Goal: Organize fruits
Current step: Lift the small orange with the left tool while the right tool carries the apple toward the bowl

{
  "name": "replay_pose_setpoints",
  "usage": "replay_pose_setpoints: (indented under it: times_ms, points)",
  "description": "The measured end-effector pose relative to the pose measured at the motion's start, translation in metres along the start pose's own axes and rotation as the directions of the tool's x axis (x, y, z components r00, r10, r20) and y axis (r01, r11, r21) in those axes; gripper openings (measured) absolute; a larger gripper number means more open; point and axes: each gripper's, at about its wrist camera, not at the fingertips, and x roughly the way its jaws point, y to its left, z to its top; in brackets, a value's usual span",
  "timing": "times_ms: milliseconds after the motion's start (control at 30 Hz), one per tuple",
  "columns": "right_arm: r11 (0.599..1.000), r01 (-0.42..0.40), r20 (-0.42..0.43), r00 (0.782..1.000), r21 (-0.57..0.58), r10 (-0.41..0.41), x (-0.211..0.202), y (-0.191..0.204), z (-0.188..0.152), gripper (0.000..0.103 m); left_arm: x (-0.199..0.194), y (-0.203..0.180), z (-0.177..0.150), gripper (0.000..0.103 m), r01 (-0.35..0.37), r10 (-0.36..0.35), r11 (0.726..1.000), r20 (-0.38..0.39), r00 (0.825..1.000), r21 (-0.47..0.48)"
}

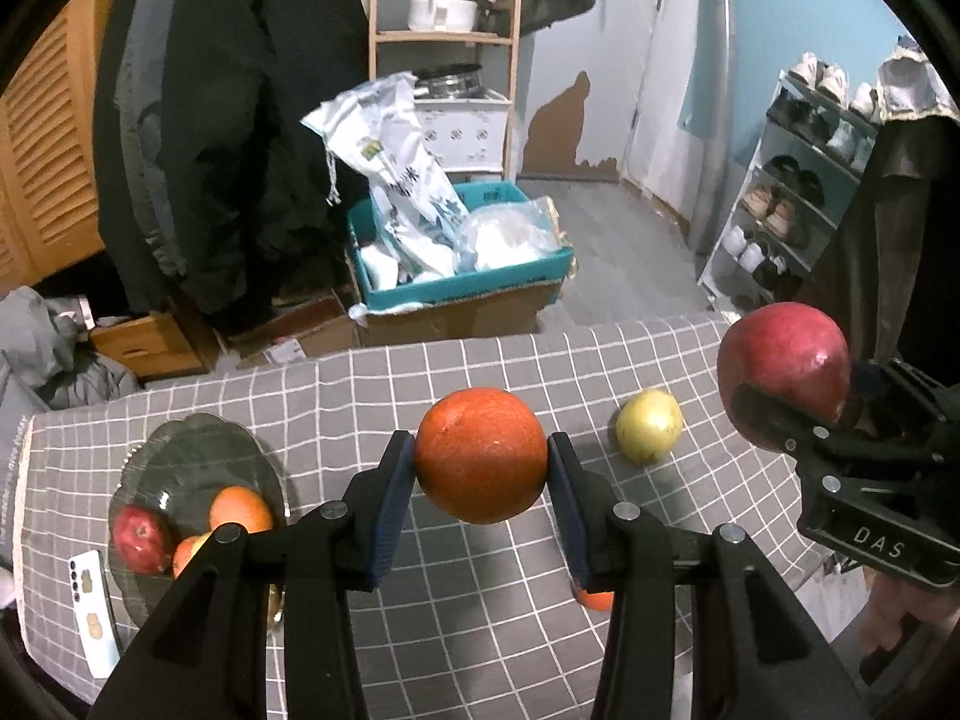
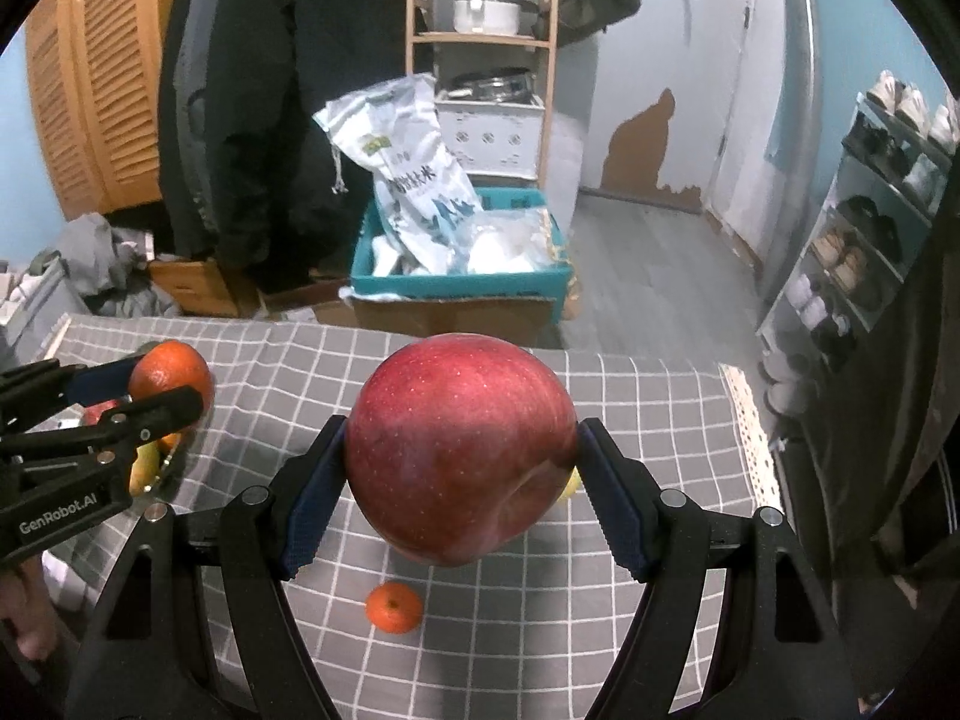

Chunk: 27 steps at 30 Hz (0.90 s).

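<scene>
The left gripper [image 1: 480, 471] pinches an orange [image 1: 480, 455] and the right gripper [image 2: 461, 468] pinches a red apple [image 2: 461, 447], both lifted above the table, probably bound for the glass plate [image 1: 180, 438] at left (already holding fruit).

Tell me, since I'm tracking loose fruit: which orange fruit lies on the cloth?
The small orange tangerine lies on the checked cloth; the larger orange is gripped aloft.
</scene>
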Motion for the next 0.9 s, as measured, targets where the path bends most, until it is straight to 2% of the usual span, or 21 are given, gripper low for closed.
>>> replay_pose_setpoints:
  times_ms: [533, 900]
  points:
    - [0.997, -0.050, 0.054, 0.997, -0.049, 0.053, -0.013, 0.042, 0.024, 0.075, -0.040, 0.038, 0.006, 0.045, -0.038, 0.043, 0.998, 0.083, 0.996, -0.052]
    - [0.991, -0.102, 0.057, 0.993, -0.090, 0.107, -0.007, 0.080, 0.039, 0.075, -0.054, 0.073, 0.001, 0.045, -0.073, 0.085, 0.991, 0.099, 0.991, -0.111]
